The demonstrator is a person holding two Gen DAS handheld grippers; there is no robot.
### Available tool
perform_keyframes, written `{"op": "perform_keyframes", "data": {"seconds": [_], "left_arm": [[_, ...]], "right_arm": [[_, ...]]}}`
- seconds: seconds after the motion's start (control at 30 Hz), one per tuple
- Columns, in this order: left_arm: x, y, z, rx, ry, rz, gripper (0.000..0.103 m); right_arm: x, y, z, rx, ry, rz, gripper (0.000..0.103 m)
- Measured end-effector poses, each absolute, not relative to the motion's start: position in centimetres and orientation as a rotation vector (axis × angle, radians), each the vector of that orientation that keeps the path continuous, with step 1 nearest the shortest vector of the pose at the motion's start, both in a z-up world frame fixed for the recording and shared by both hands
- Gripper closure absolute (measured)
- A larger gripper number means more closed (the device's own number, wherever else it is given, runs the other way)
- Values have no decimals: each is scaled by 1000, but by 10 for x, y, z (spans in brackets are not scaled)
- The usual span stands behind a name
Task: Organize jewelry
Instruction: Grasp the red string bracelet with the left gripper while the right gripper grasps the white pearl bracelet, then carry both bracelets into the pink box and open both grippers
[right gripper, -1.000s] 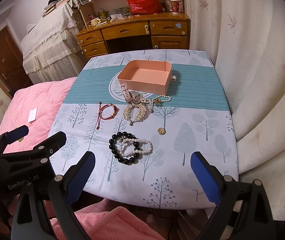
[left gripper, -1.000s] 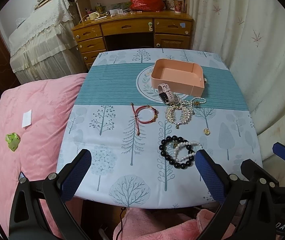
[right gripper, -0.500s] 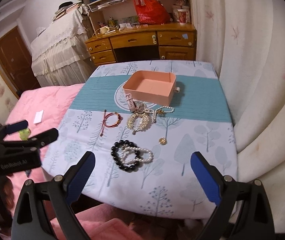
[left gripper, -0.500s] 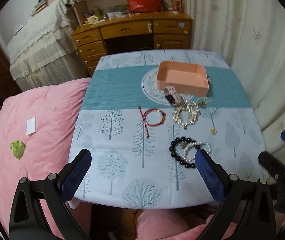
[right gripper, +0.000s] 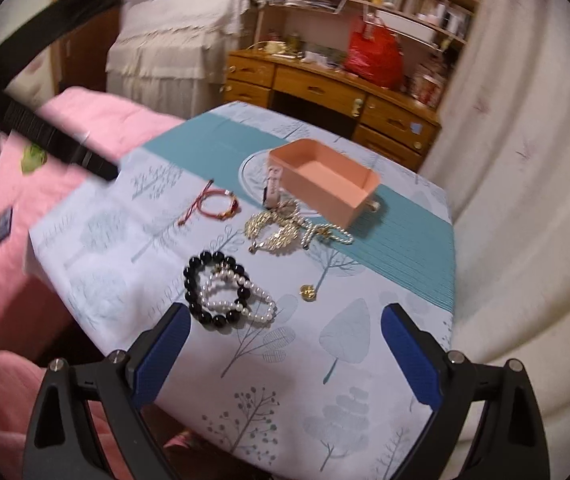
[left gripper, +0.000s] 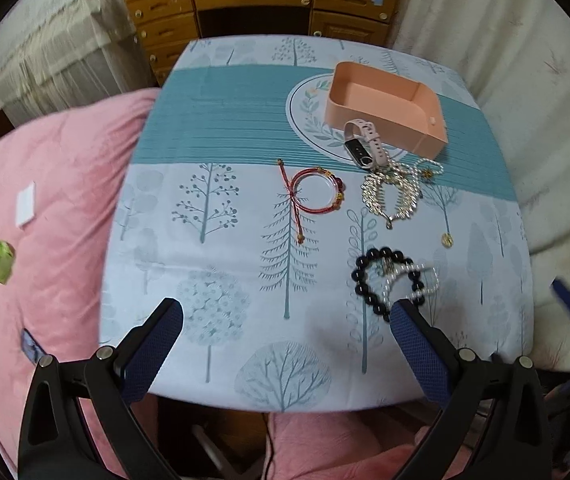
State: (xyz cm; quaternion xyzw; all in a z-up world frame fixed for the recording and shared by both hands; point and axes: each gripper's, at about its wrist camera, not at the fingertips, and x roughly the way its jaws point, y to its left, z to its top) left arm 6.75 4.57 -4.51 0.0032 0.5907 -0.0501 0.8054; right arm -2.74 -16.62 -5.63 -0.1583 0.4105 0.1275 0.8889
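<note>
Jewelry: all of it lies loose on the worktop (left gripper: 221,292); the pink box (left gripper: 385,108) beyond it holds nothing.
Left tool (left gripper: 285,344): wide open, holding nothing, above the near edge.
Right tool (right gripper: 285,344): wide open and holding nothing, just short of the black bead bracelet (right gripper: 213,288).
Tangle risk: the pearl bracelet (right gripper: 241,296) lies across the black one, so a pinch on either would likely lift both.
Snag risk: the gold necklace (left gripper: 389,196), pearl strand (left gripper: 425,166) and pink watch (left gripper: 365,146) touch in one pile; pulling one could drag the rest.
Small piece: the gold pendant (right gripper: 308,292) lies flat and apart, and seems easy to miss.
Cloth: the tree-print tablecloth may slide or bunch under a scraping finger.
Separate: the red cord bracelet (left gripper: 313,196) lies alone.
Room: pink bed (left gripper: 45,200) on the left, wooden desk (right gripper: 325,88) behind, curtain on the right.
</note>
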Motion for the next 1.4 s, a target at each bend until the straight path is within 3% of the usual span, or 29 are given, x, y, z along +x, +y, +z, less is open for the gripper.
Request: {"op": "perform_keyframes", "data": {"seconds": [0.07,0.23,0.33,0.4,0.5,0.67,0.8,0.83,0.87,0.9,0.93,0.97,1.03,1.2,1.4], "left_arm": [[85,49,-58,-20,1286,-99,1],[130,52,-97,-78,1330,-79,1],[155,51,-118,-97,1354,-81,15],[169,49,-129,-103,1357,-112,17],[184,42,-143,-94,1360,-158,23],[202,36,-164,-50,1402,-136,48],[209,39,-175,-57,1432,-135,54],[210,37,-178,-47,1441,-135,60],[210,36,-177,-30,1429,-134,65],[209,35,-177,-17,1430,-134,67],[209,33,-178,9,1425,-126,76],[208,31,-178,39,1419,-113,86],[210,27,-179,38,1417,-127,95],[210,29,-179,7,1427,-120,99],[197,27,-158,-8,1405,-122,99]], "right_arm": [[-22,-164,-71,-312,869,281,8],[-9,-151,-105,-365,911,294,32],[-1,-142,-127,-446,955,311,51],[3,-137,-140,-523,979,327,60],[7,-131,-152,-603,998,371,65],[9,-122,-158,-725,978,458,66],[16,-117,-160,-773,978,516,66],[18,-119,-160,-760,991,526,66],[21,-120,-159,-743,1004,539,72],[24,-121,-160,-722,1025,554,87],[26,-123,-160,-710,1037,558,92],[27,-124,-161,-693,1047,560,94],[31,-127,-160,-653,1076,562,96],[50,-144,-152,-415,1157,524,96],[61,-160,-122,-203,1109,458,96]]}}
